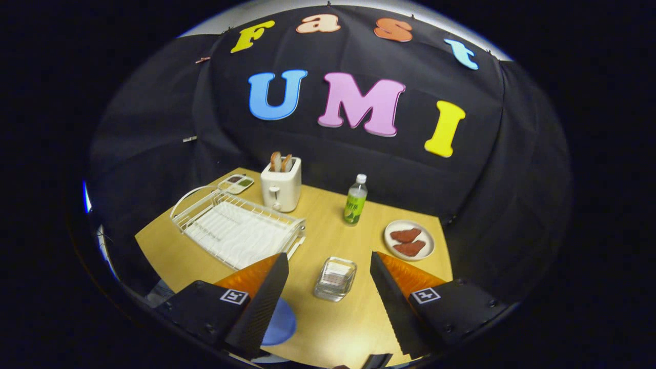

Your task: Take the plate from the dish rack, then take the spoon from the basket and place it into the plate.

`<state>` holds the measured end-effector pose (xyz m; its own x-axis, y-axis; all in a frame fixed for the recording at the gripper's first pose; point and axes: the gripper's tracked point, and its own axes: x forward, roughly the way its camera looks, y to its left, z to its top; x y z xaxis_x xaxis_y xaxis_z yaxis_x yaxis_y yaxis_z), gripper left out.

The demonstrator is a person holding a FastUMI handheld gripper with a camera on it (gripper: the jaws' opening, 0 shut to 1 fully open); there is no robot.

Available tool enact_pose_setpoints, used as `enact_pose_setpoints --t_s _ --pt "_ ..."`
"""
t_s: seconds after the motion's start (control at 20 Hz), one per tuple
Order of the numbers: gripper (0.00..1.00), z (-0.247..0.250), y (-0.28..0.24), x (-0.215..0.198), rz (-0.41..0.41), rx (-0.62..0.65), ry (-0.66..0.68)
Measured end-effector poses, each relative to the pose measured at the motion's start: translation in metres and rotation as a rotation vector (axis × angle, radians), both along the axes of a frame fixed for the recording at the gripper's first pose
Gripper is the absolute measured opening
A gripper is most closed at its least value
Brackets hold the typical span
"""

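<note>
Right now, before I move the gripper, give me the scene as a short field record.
gripper: open, holding nothing, above the table
between fingers: clear glass container
dish rack: ahead to the left, no plate visible in it
blue plate: on table, partly under left finger
toaster: behind rack
bottle: upright
white plate: holds two reddish pieces

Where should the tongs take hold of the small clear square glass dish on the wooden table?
Probably across its two opposite side walls, coming down from above on the near side. The small clear square glass dish sits upright, low and straight-walled, just ahead of the open tongs, and their gap looks wider than the dish.
</note>
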<state>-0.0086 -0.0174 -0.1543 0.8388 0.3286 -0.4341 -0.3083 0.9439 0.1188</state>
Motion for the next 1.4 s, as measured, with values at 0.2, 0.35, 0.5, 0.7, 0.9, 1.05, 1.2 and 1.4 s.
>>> enact_pose_setpoints --t_s 0.2,0.35,0.5,0.7,0.9,1.05,1.2,1.4 --pt "0.99 0.047 -0.05 0.018 -0.058 0.026 -0.116" --pt "0.99 0.064 -0.087 0.023 -0.098 0.035 -0.176" --pt "0.98 0.077 -0.117 0.023 -0.122 0.05 -0.237" --pt "0.98 0.087 -0.145 0.015 -0.126 0.094 -0.306" --pt "0.98 0.078 -0.162 0.005 -0.102 0.11 -0.318" --pt "0.98 0.066 -0.17 0.002 -0.087 0.136 -0.302" --pt "0.98 0.06 -0.175 -0.002 -0.079 0.192 -0.28" --pt "0.98 0.052 -0.183 -0.003 -0.084 0.225 -0.262"
